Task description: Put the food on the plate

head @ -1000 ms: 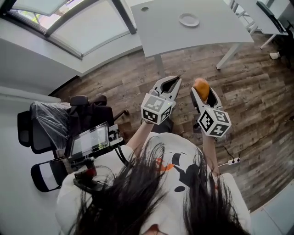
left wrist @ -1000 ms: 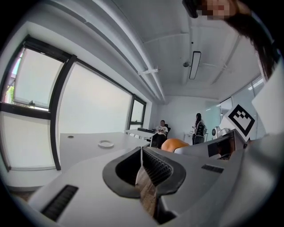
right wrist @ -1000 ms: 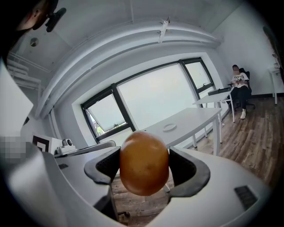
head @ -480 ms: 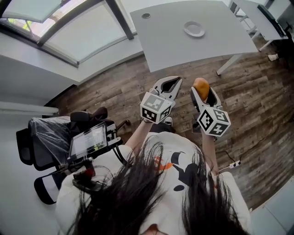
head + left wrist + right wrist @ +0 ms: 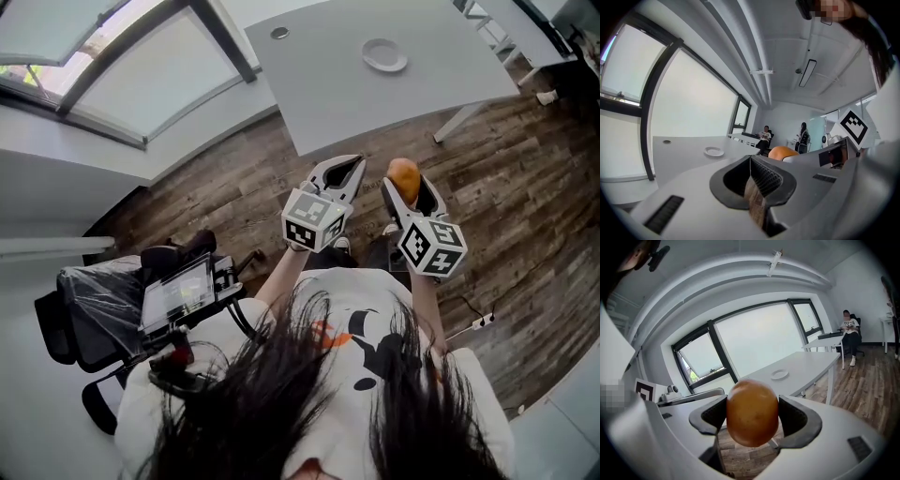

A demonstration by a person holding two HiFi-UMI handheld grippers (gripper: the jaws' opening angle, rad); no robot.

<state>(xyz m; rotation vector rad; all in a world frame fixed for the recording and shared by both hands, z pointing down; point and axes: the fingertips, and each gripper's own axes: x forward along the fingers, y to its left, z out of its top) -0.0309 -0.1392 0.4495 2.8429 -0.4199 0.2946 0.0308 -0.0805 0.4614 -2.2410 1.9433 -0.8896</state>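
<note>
Table (image 5: 337, 89) and plate (image 5: 384, 54) sit a touch lower and further left in the head view than a second ago, and the plastic-covered chair (image 5: 89, 305) has dropped toward the lower left; both grippers keep their pose. Right gripper (image 5: 405, 186) stays clamped on the round orange-brown food (image 5: 752, 412), held in the air over the wood floor (image 5: 525, 178), well apart from the plate on the table. Left gripper (image 5: 349, 169), just beside it, has its jaws pressed together, nothing in them. Floor lies between grippers and table. A screen (image 5: 178, 291) stands by the chair, and a person (image 5: 848, 329) sits at a far desk.
</note>
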